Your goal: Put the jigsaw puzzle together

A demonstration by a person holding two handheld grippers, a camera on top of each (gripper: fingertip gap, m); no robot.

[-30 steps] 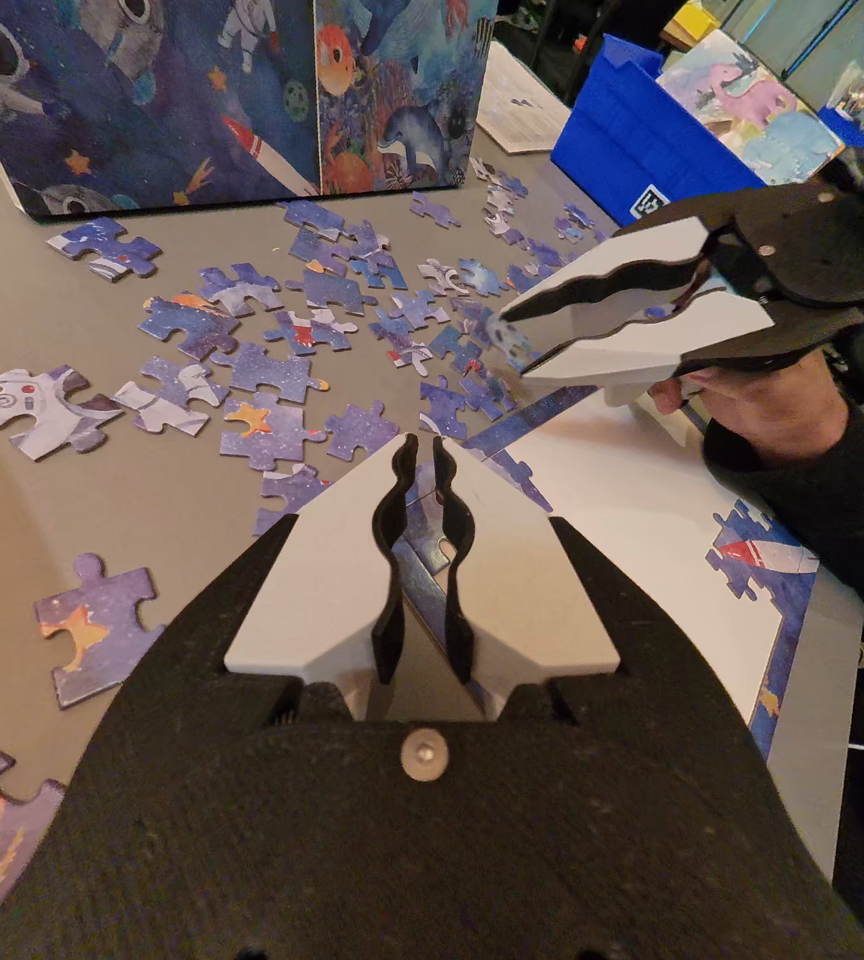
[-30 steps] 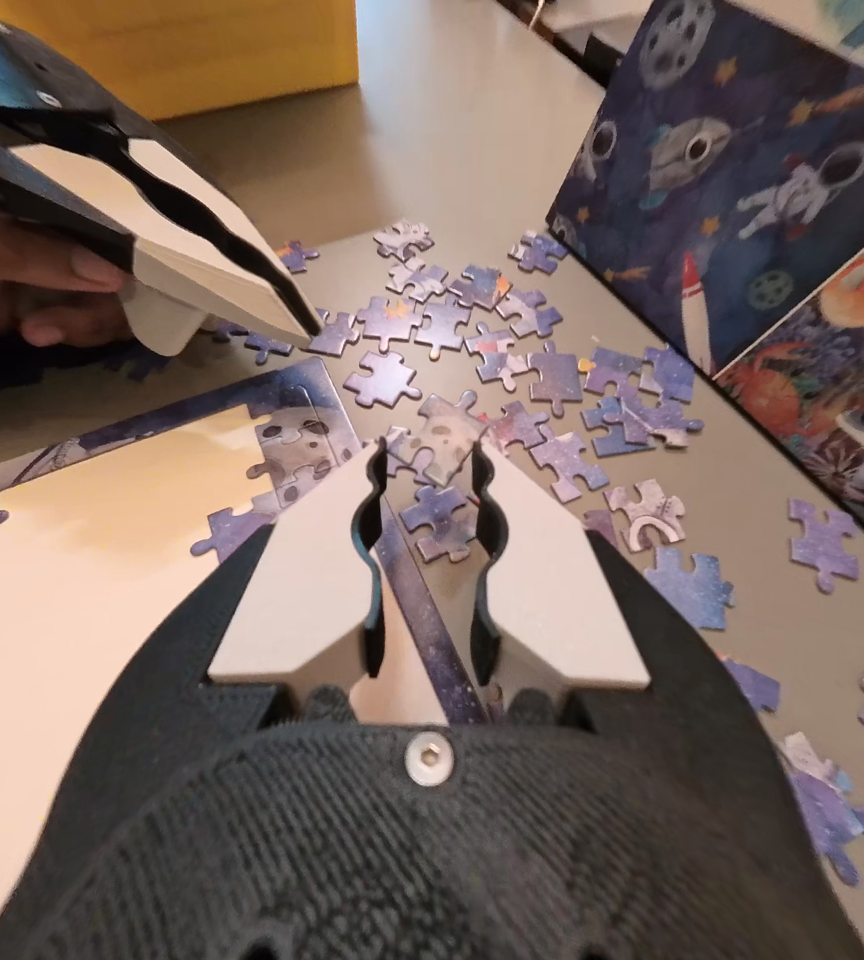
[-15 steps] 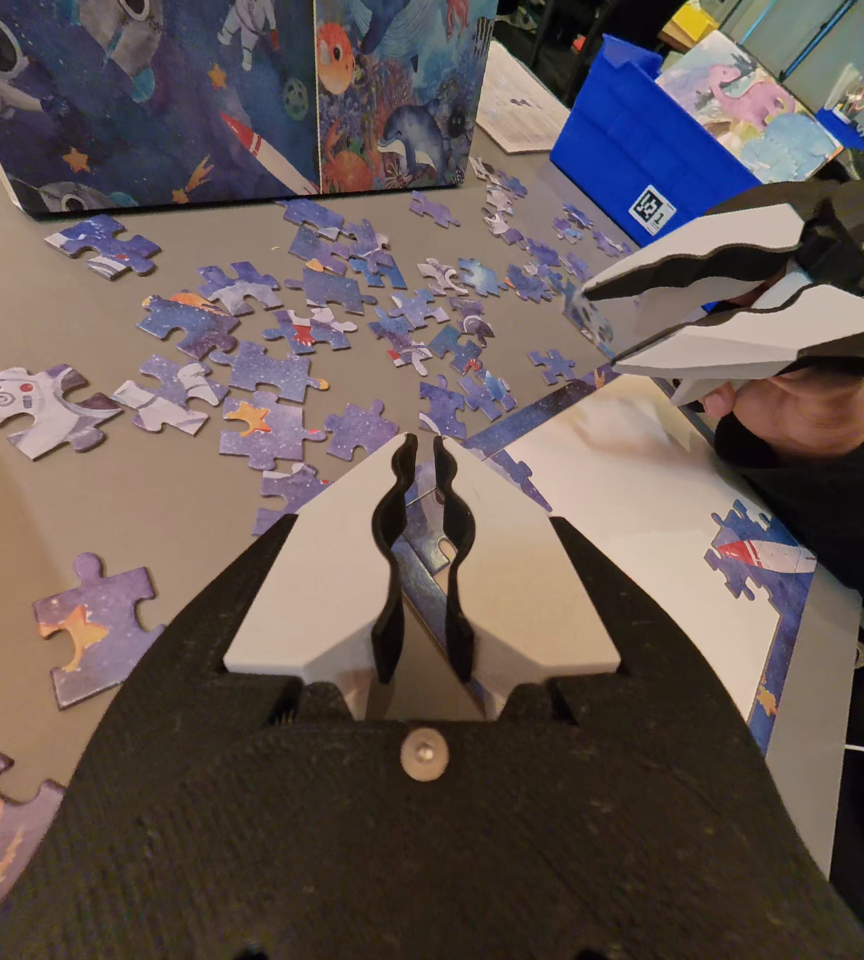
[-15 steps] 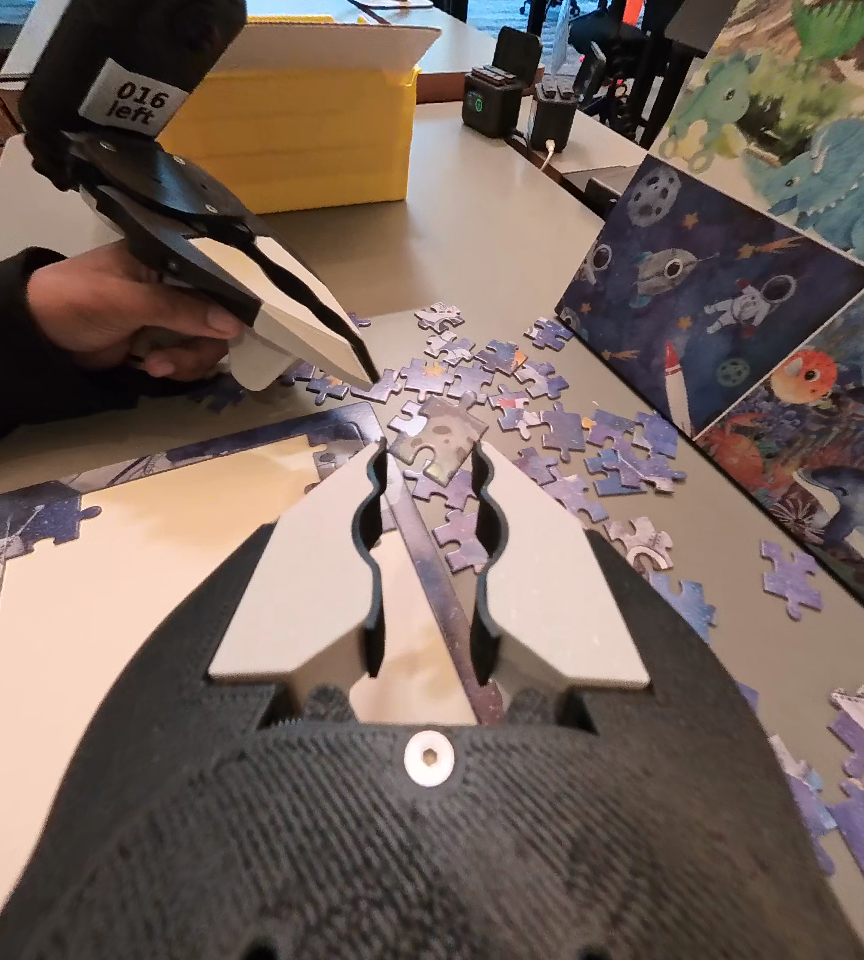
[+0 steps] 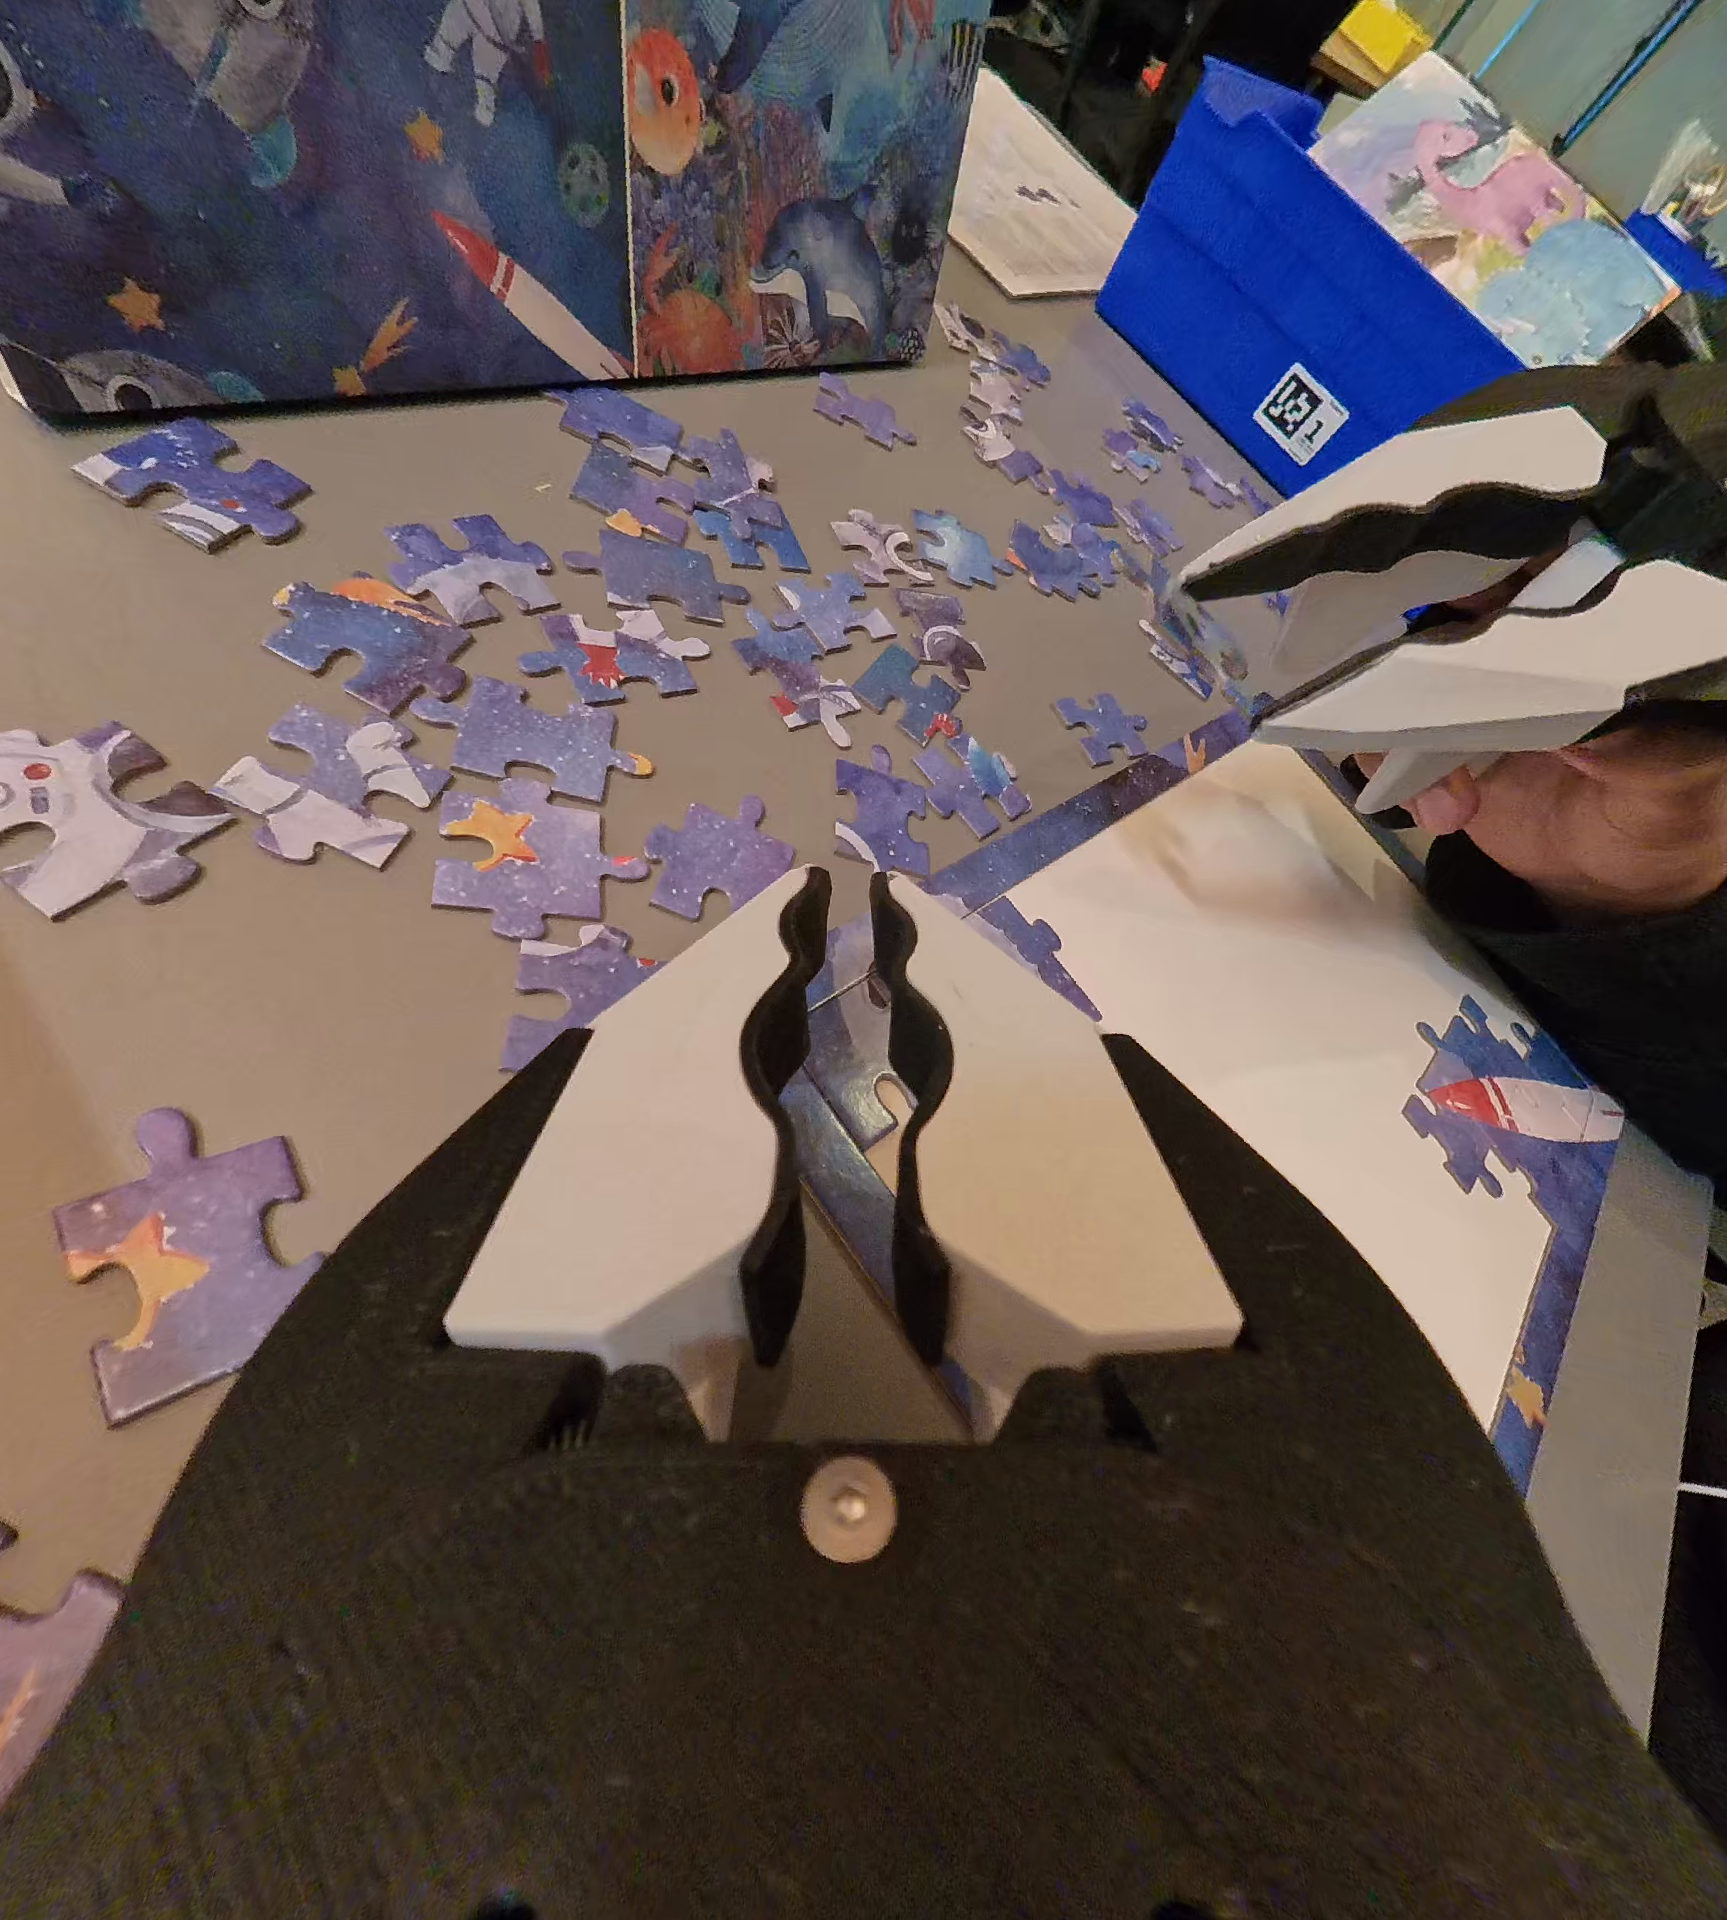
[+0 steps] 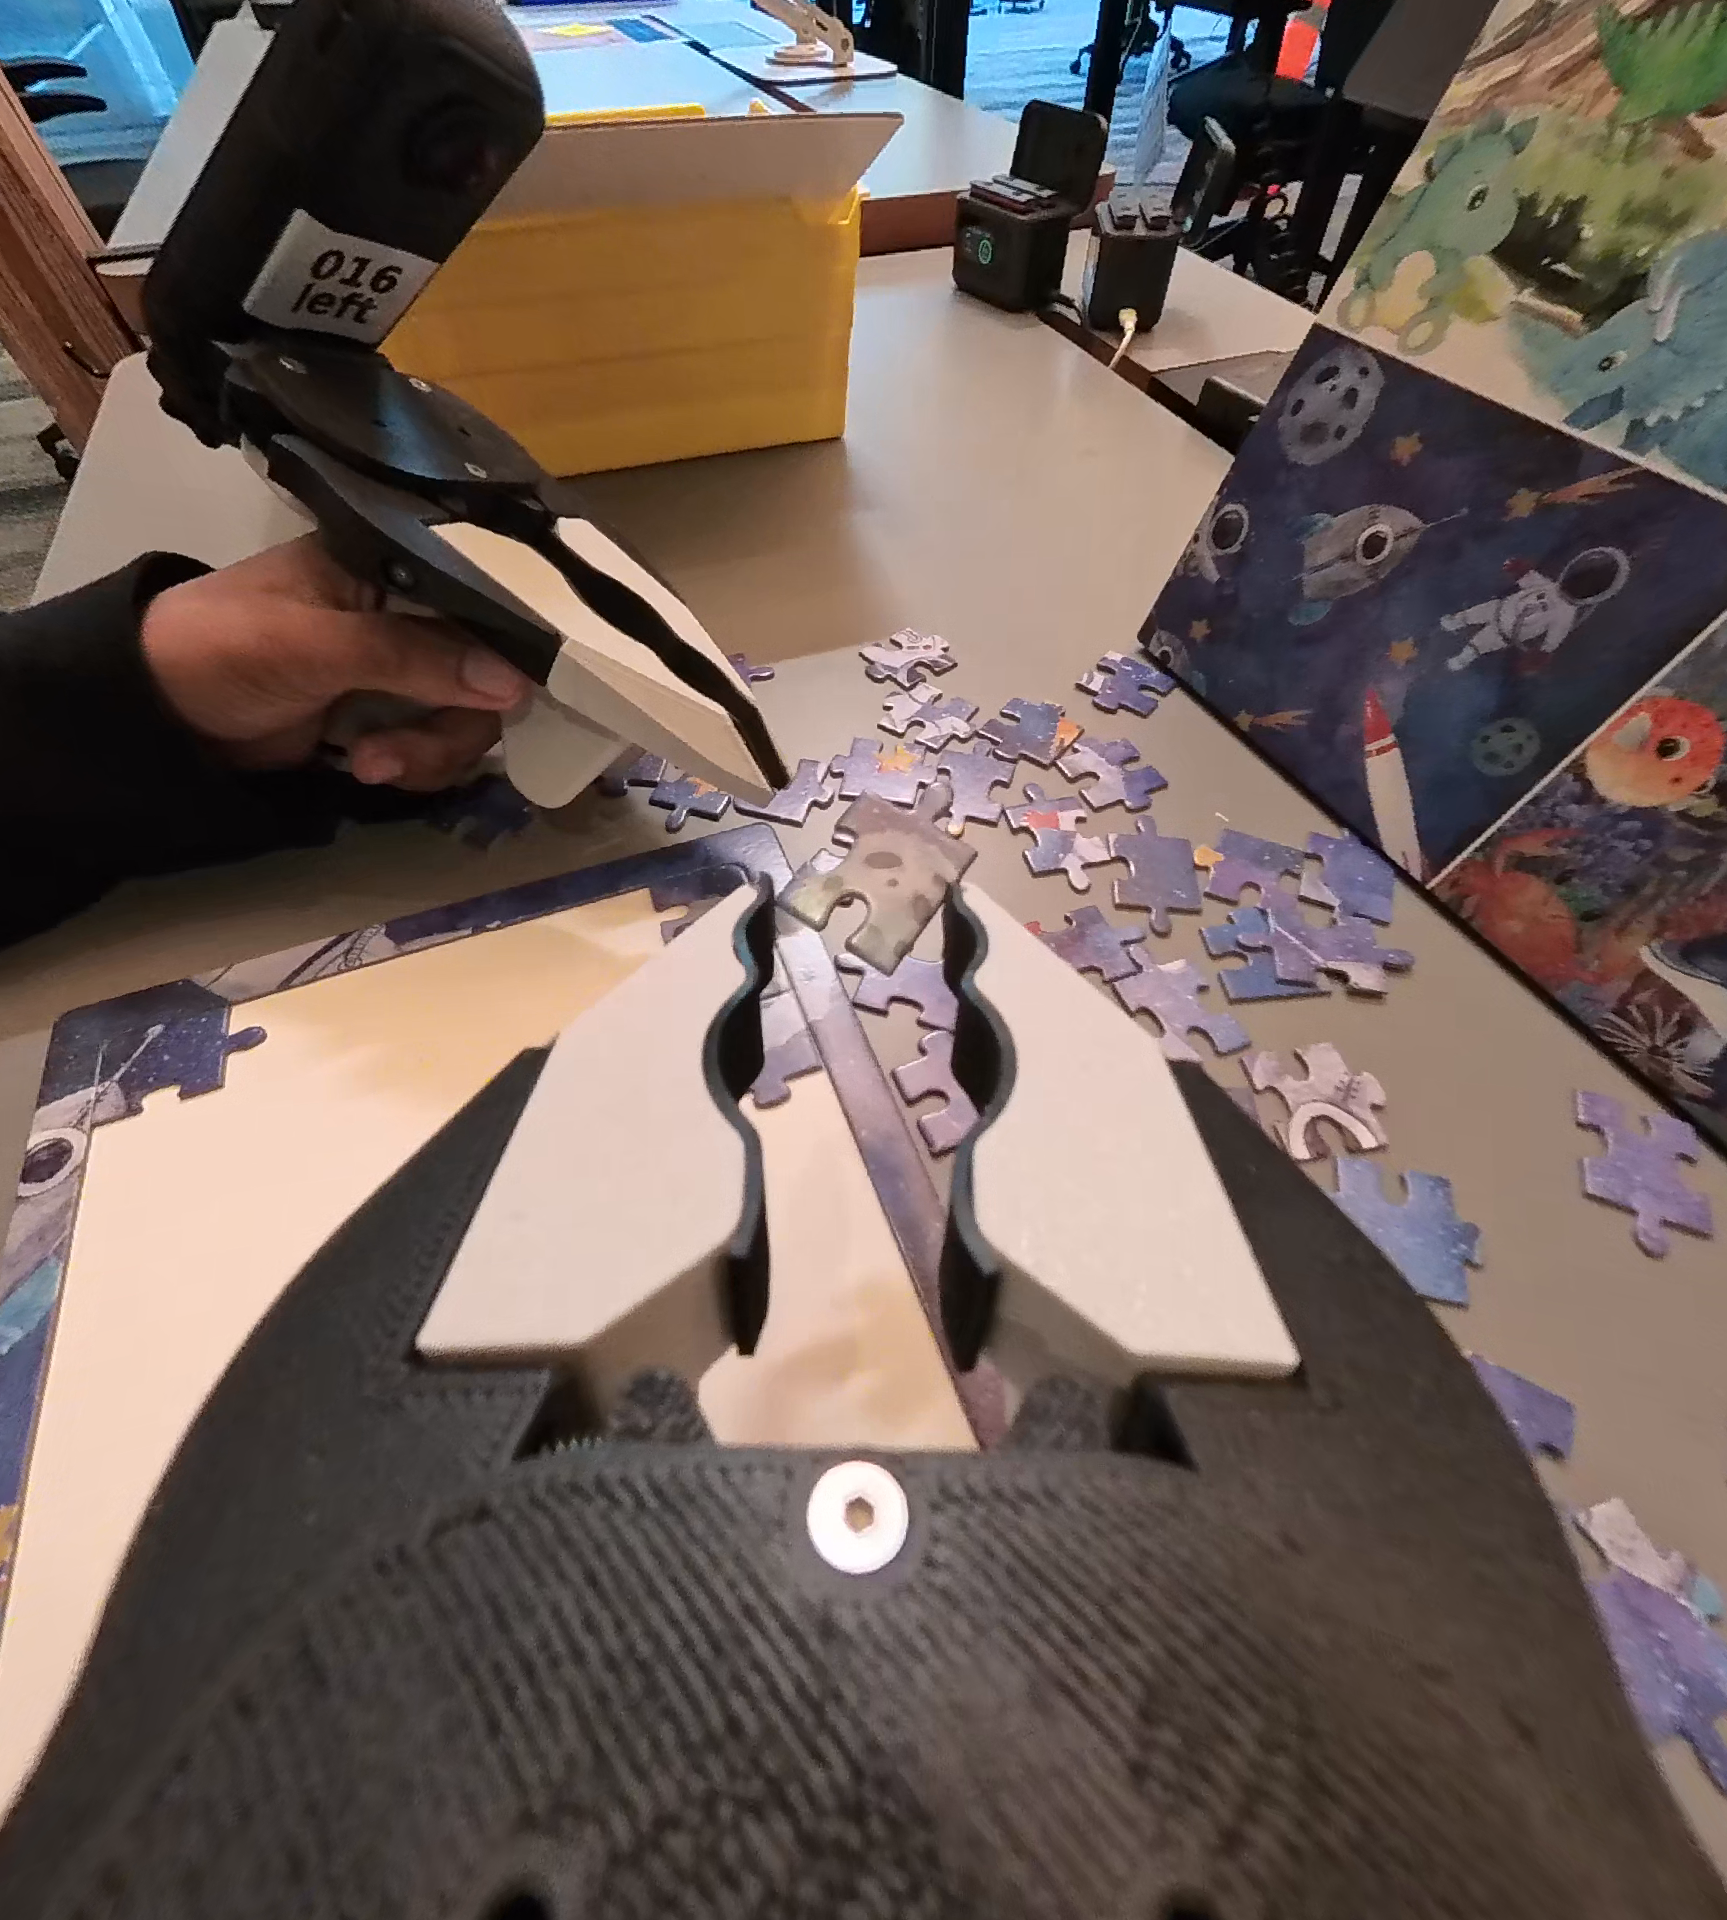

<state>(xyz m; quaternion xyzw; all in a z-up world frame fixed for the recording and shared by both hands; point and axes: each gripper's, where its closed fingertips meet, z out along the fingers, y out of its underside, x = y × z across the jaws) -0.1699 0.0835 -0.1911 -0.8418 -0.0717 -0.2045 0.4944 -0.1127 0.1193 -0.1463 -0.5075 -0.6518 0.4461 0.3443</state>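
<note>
A grey cratered puzzle piece (image 6: 880,883) is held raised above the puzzle tray (image 6: 215,1143) by the right tongs (image 6: 859,899), while the left tongs (image 5: 848,883), narrowed and bare, are poised over the tray's corner on the surface (image 5: 111,1039).

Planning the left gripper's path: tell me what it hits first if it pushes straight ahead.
Probably the puzzle frame's corner just beneath the left gripper; its tips, nearly together and empty, angle down at it. Past that, a loose purple piece. Depth is uncertain.

- A grey, crater-spotted puzzle piece (image 6: 880,873) is sitting tilted between the right gripper (image 6: 859,902) fingertips, clamped above the puzzle tray (image 6: 215,1143) corner.
</note>
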